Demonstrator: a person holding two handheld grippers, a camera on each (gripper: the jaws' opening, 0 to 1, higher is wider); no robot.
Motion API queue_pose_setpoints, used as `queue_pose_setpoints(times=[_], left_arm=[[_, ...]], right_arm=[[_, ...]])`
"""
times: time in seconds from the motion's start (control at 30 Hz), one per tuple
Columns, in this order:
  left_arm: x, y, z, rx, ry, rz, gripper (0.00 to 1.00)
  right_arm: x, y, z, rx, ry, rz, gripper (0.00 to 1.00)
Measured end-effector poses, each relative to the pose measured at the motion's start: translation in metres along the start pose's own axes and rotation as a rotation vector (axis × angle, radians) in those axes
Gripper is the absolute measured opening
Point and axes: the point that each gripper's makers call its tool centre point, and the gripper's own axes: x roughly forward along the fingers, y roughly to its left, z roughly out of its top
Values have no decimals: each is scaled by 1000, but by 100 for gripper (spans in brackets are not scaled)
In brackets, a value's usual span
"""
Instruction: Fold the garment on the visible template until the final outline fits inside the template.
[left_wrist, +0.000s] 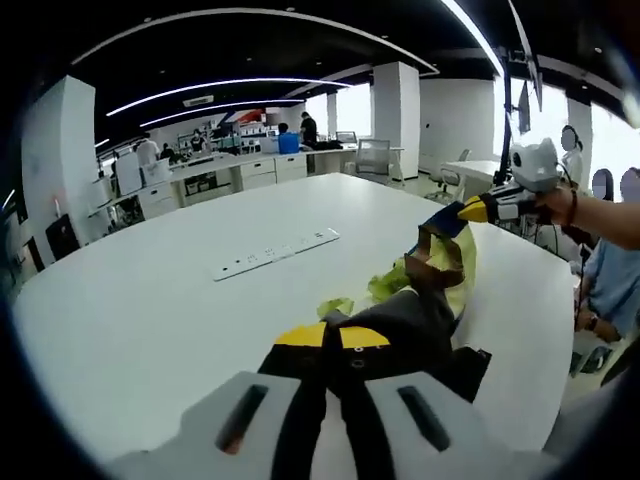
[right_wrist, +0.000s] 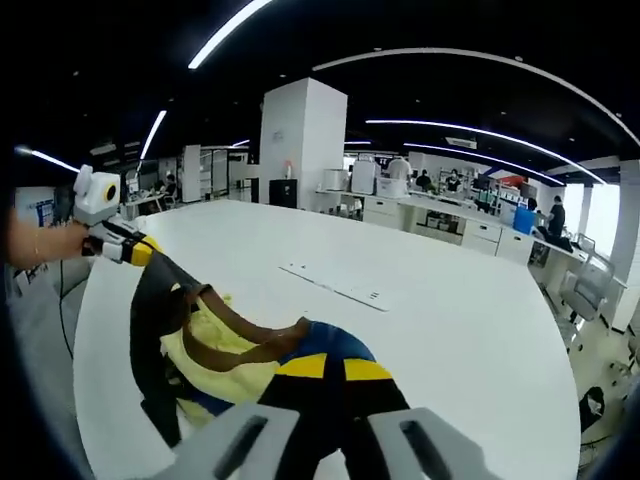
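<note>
The garment (left_wrist: 425, 290) hangs stretched lengthwise between both grippers above the white surface (left_wrist: 180, 310). Left gripper (left_wrist: 332, 338) and right gripper (right_wrist: 334, 368) each clamp one end.

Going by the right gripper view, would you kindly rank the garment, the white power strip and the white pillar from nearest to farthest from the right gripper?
1. Garment: clamped in the right gripper.
2. Power strip: flat, mid-table, ahead.
3. White pillar: beyond the table's far edge.
</note>
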Motion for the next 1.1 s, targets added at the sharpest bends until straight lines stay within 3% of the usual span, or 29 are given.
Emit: queue_pose_setpoints(times=[0.23,0.47,0.63,0.8,0.97,1.1], left_arm=[[9,24,-10,-146,37,-1,0],[31,46,-5,-98,16,25,0],[54,62,-11,-95,42,51,0],[76,74,-25,-61,87,51,0],[92,83,-40,-153,99,41,0],[100,88,-45,-150,110,42,0]], right_arm=[[17,-17,12,61,-27,-27,0],[50,-35,17,107,-35,-60,0],[80,-57,8,182,-10,-118,0],[106,-68,-3,188,22,-147,0],[124,-75,-19,193,70,-169,0],[132,-78,-31,194,106,-179,0]])
